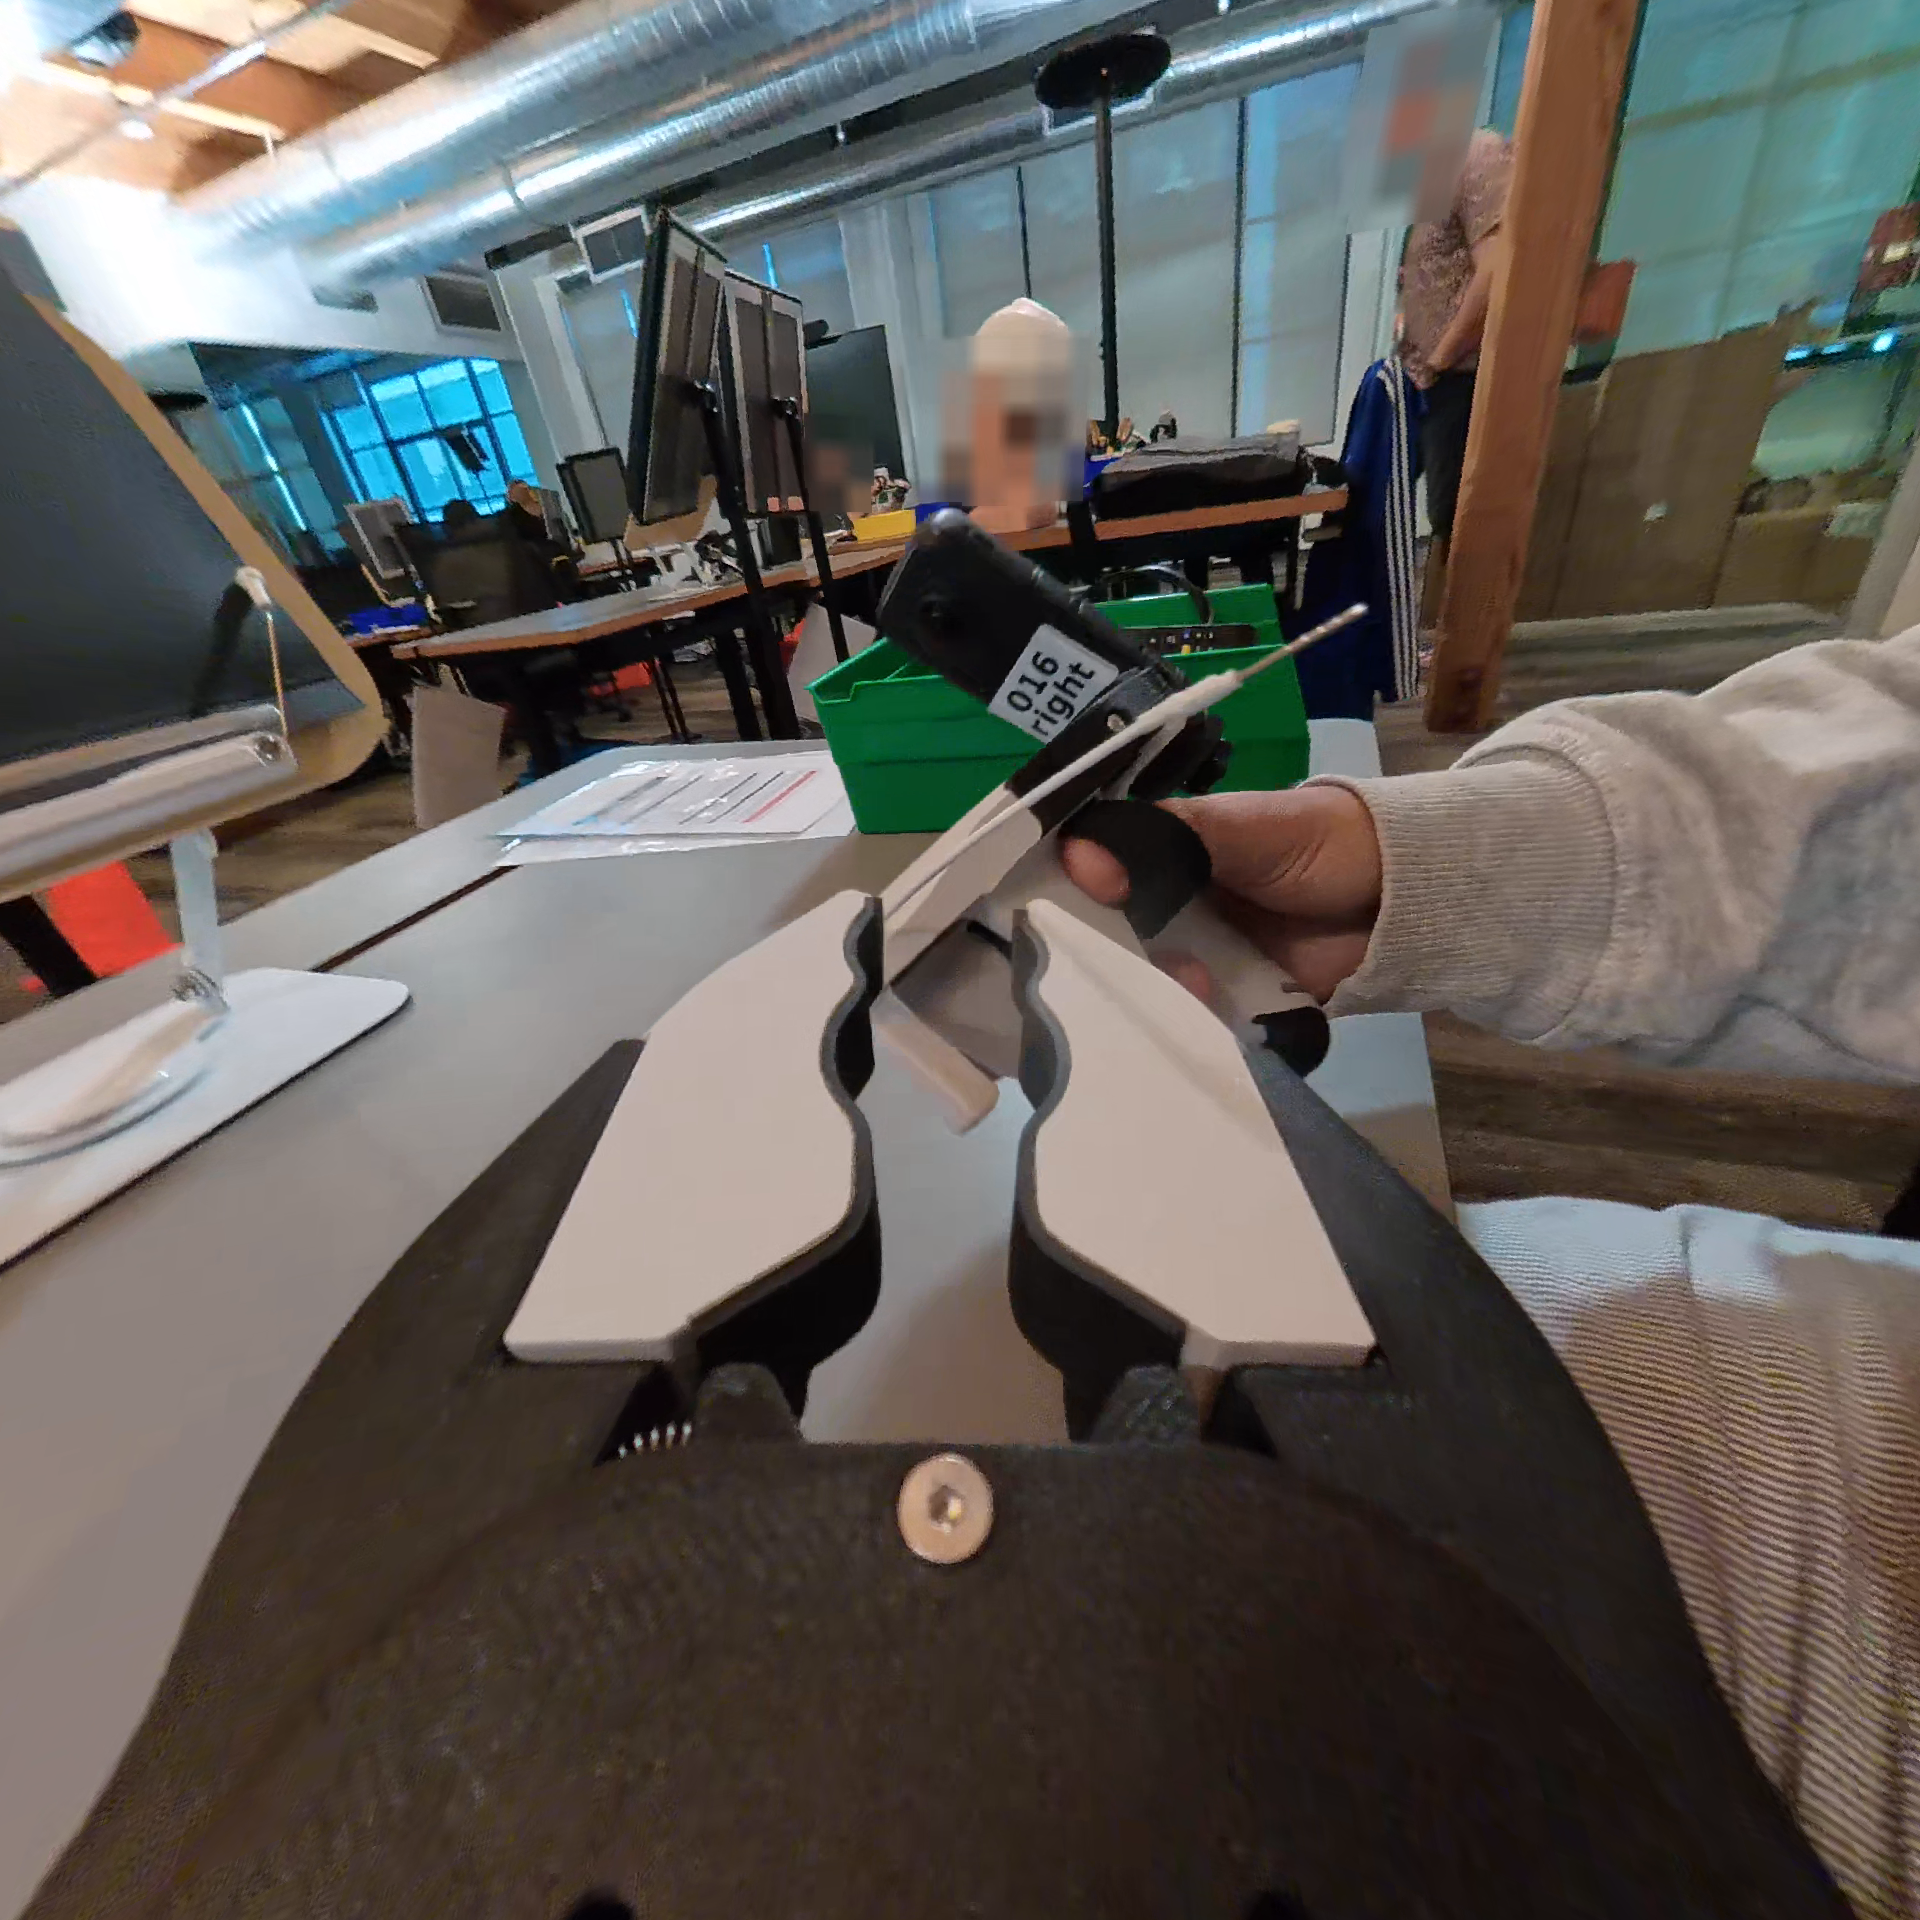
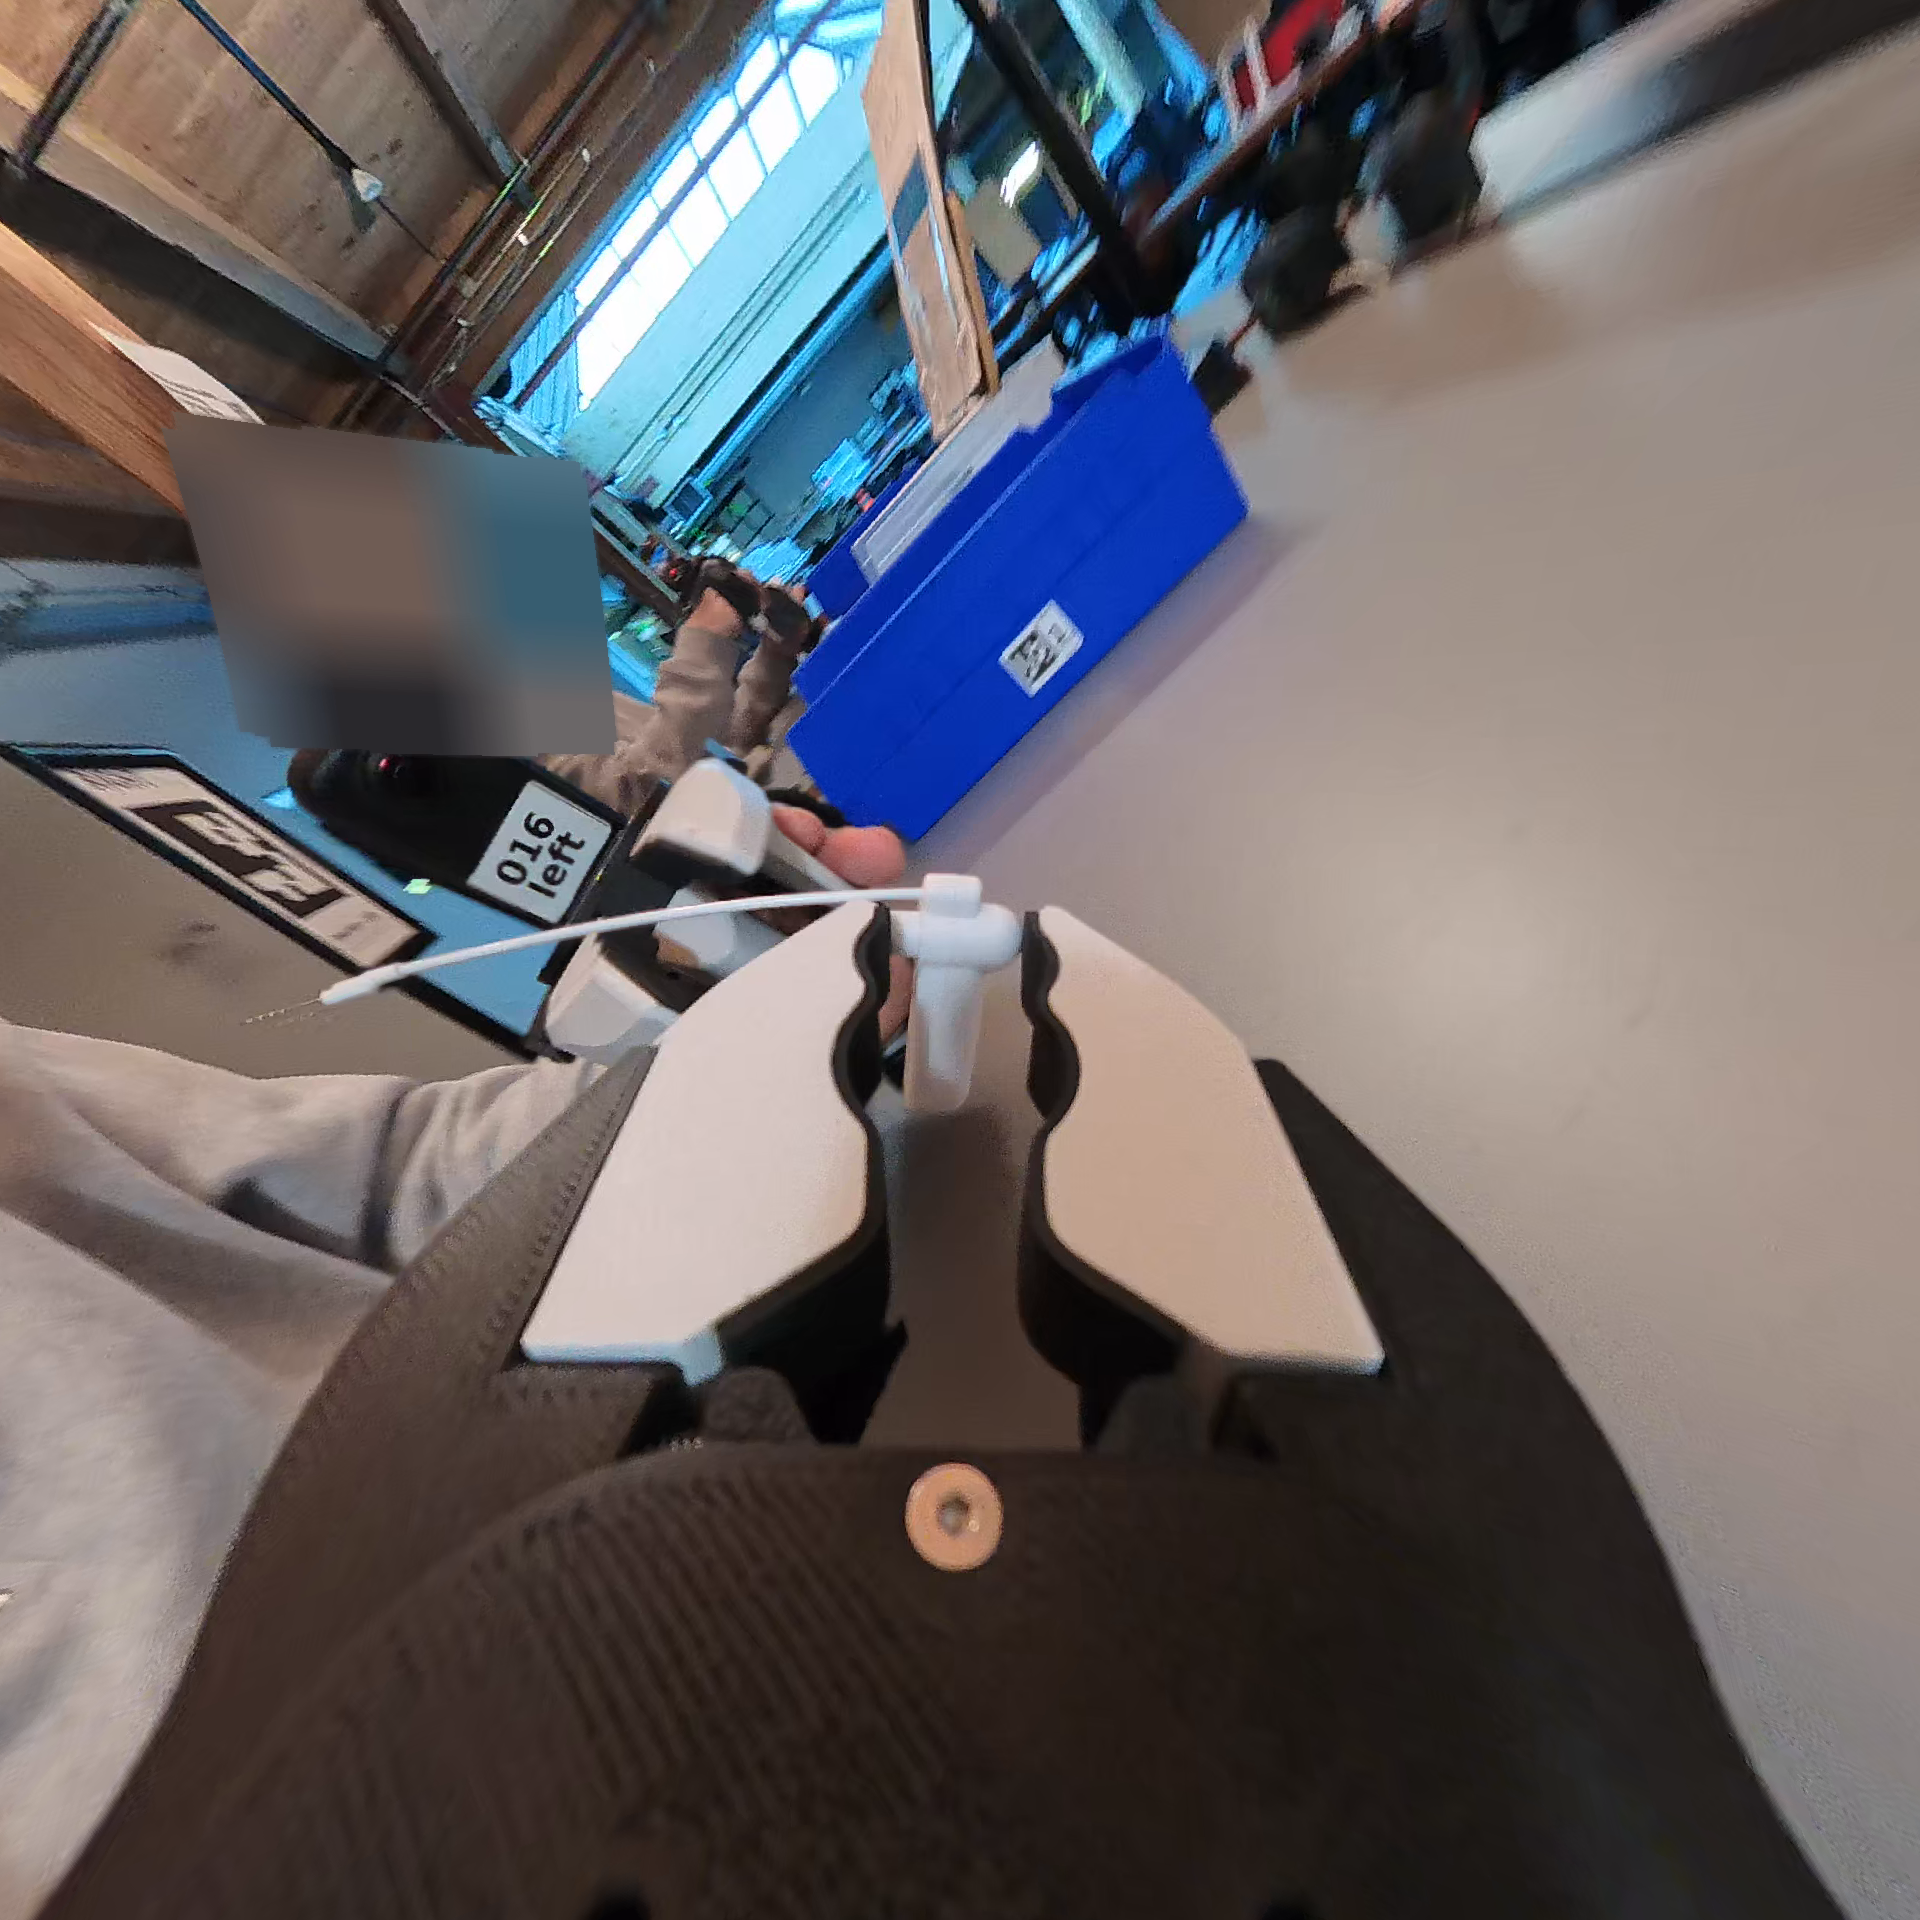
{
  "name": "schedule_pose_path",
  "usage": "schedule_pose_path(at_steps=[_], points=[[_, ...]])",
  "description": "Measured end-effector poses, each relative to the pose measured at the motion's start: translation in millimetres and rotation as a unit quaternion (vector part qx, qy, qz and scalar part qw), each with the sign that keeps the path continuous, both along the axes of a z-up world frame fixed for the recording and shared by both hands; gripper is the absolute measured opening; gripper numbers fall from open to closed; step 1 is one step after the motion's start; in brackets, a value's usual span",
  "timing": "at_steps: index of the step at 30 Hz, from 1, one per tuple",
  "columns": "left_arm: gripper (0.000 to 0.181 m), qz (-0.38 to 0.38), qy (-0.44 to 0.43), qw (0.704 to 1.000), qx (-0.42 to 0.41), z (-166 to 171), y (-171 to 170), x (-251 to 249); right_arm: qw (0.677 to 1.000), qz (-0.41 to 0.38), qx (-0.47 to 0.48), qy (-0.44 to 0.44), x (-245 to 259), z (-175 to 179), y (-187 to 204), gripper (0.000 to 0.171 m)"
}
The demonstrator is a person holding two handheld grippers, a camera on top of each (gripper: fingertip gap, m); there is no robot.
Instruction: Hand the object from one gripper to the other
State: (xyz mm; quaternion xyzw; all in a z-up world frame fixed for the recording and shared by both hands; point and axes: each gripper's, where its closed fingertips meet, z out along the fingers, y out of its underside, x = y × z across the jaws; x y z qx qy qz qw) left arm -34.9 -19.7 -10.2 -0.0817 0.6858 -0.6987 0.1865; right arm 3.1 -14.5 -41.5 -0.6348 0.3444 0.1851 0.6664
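A white plastic T-shaped tool (image 2: 940,1023) with a long thin wand sits crosswise between my right gripper's (image 2: 956,925) fingertips. The right gripper is shut on its short crossbar, and the wand bends away to the left. In the left wrist view the tool's handle (image 1: 940,1081) lies in the gap of my left gripper (image 1: 943,914), close to the left finger. The left jaws stand open around it and do not clamp it. The right gripper (image 1: 971,894) comes in from the upper right, tip to tip with the left. The left gripper (image 2: 665,914) also shows in the right wrist view.
Both grippers hover over a grey table (image 1: 499,1091). A green bin (image 1: 1060,748) and papers in a clear sleeve (image 1: 686,800) lie at its far side. A white stand base (image 1: 260,1039) is at left. A blue bin (image 2: 1018,623) stands further off. People are in the background.
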Motion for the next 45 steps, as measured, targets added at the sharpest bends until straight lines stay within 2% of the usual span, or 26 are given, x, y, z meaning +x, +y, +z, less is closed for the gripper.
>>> schedule_pose_path(at_steps=[3, 12, 16, 26, 30, 37, 41, 45], points=[[0.016, 0.008, -0.017, 1.0, 0.011, -1.1, -1.0, -0.8, 0.999, 0.02, 0.009, 0.04, -4.5, -5.0, 5.5, 0.024], [0.015, 0.006, -0.03, 1.0, 0.0, 2.0, 0.9, -1.9, 0.993, 0.061, 0.018, 0.095, -16.5, -11.1, 17.0, 0.024], [0.003, -0.002, -0.036, 0.999, -0.004, 3.8, 1.3, -4.2, 0.989, 0.08, 0.031, 0.122, -21.9, -10.3, 20.6, 0.024], [0.001, 0.008, -0.013, 1.0, -0.025, 9.7, 8.1, 2.8, 0.986, 0.092, 0.041, 0.137, -25.6, -13.1, 24.0, 0.025], [0.001, 0.029, 0.019, 0.999, -0.041, 10.3, 17.3, 14.8, 0.987, 0.072, 0.05, 0.134, -18.0, -14.6, 20.5, 0.042], [0.0, 0.06, 0.127, 0.987, -0.08, 0.6, 41.1, 43.8, 0.997, 0.031, 0.06, 0.042, -5.0, 0.5, 7.4, 0.05], [0.0, 0.033, 0.191, 0.975, -0.107, -4.8, 46.3, 49.2, 0.998, 0.014, 0.022, -0.062, -4.4, 4.9, 5.1, 0.047], [0.0, -0.015, 0.229, 0.965, -0.125, -4.8, 43.5, 44.3, 0.984, 0.007, -0.043, -0.171, -8.6, 1.8, 8.5, 0.038]])
